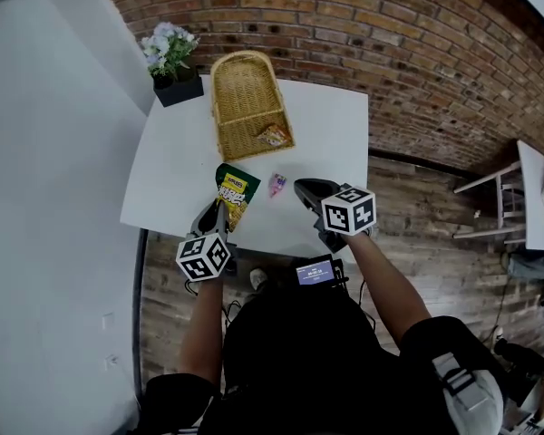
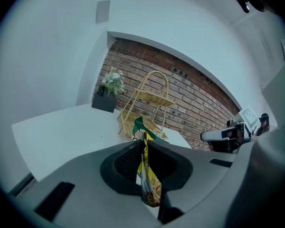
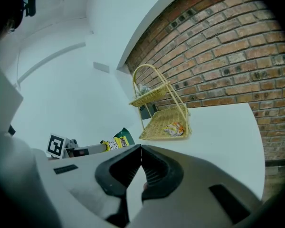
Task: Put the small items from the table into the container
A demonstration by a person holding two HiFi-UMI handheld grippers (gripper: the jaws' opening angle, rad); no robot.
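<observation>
A yellow and green snack bag (image 1: 237,194) hangs lifted off the white table (image 1: 168,166), and my left gripper (image 1: 222,210) is shut on its near edge. In the left gripper view the bag (image 2: 150,184) is pinched between the jaws of the left gripper (image 2: 144,144). A small pink item (image 1: 277,184) lies on the table just left of my right gripper (image 1: 301,188), which is shut with nothing in it. The right gripper (image 3: 141,149) shows its jaws together. The wicker basket (image 1: 245,107) stands at the table's far side with one orange packet (image 1: 274,136) inside.
A dark pot of pale flowers (image 1: 174,62) stands at the table's far left corner beside the basket. A brick wall (image 1: 417,34) runs behind the table. The table's near edge lies under both grippers, above a wooden floor (image 1: 435,234). White furniture (image 1: 530,193) stands far right.
</observation>
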